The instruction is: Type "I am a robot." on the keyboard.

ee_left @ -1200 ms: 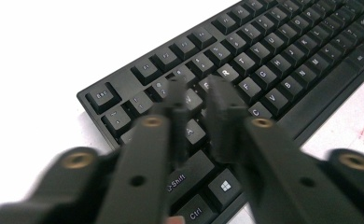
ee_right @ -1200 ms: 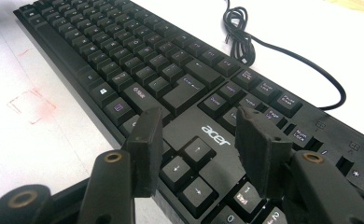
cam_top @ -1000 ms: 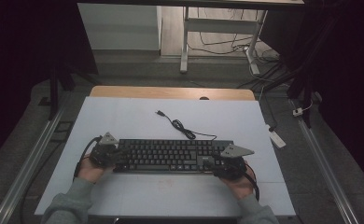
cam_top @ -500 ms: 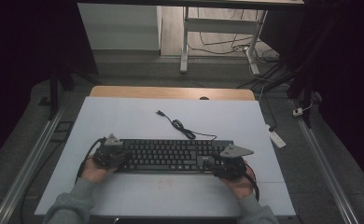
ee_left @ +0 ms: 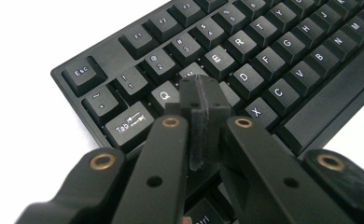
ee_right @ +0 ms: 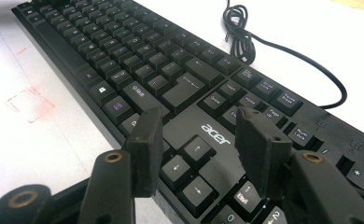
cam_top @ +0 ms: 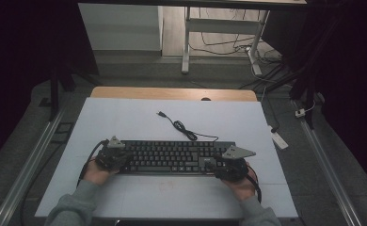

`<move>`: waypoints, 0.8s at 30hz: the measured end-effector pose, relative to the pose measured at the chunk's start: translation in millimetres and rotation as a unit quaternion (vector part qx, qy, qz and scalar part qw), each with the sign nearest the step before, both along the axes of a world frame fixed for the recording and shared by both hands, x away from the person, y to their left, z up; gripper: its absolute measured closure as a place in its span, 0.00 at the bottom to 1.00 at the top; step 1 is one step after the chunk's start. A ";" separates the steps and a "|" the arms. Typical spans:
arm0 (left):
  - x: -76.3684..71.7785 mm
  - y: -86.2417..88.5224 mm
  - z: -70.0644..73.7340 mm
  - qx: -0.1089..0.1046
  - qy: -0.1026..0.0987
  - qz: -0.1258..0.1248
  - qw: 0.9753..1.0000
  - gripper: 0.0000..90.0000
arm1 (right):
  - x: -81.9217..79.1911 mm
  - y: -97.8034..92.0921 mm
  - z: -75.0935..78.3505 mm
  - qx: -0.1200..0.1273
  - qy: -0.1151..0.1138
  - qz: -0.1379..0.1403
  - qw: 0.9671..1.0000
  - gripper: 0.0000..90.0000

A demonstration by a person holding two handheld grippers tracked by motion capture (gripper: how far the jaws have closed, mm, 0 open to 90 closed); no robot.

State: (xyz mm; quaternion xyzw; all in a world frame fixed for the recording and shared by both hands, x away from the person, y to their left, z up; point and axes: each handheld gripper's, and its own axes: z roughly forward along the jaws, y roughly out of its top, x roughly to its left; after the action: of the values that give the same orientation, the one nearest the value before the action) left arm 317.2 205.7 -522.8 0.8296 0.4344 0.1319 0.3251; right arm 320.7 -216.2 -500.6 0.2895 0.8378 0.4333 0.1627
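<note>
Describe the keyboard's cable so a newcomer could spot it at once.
On the white table, find the black keyboard. Just behind its far edge lies the thin black cable, loosely knotted midway and ending in a free plug; nothing else beside it is loose.

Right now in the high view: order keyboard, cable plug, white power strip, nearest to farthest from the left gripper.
From the left gripper:
1. keyboard – under its jaws, at the left end.
2. cable plug – up the table, right of it, on the white surface.
3. white power strip – off the table's right edge, on the floor.
</note>
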 end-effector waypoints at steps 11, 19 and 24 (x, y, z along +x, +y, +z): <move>-8.4 11.6 18.3 -0.060 -0.042 0.011 0.997 0.77 | 0.1 -1.1 0.6 0.002 -0.002 -0.001 1.000 0.58; -10.3 15.4 24.7 -0.084 -0.052 0.013 0.995 0.53 | 0.3 -1.7 1.0 0.003 -0.002 0.000 1.000 0.58; -11.4 14.7 27.1 -0.085 -0.054 0.010 0.995 0.51 | 0.2 -1.6 1.1 0.002 -0.002 0.000 1.000 0.58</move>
State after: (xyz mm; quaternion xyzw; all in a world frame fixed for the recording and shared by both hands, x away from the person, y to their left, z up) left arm 305.8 220.4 -495.7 0.7862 0.4340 0.1427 0.4162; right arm 320.9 -217.8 -499.5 0.2890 0.8367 0.4354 0.1639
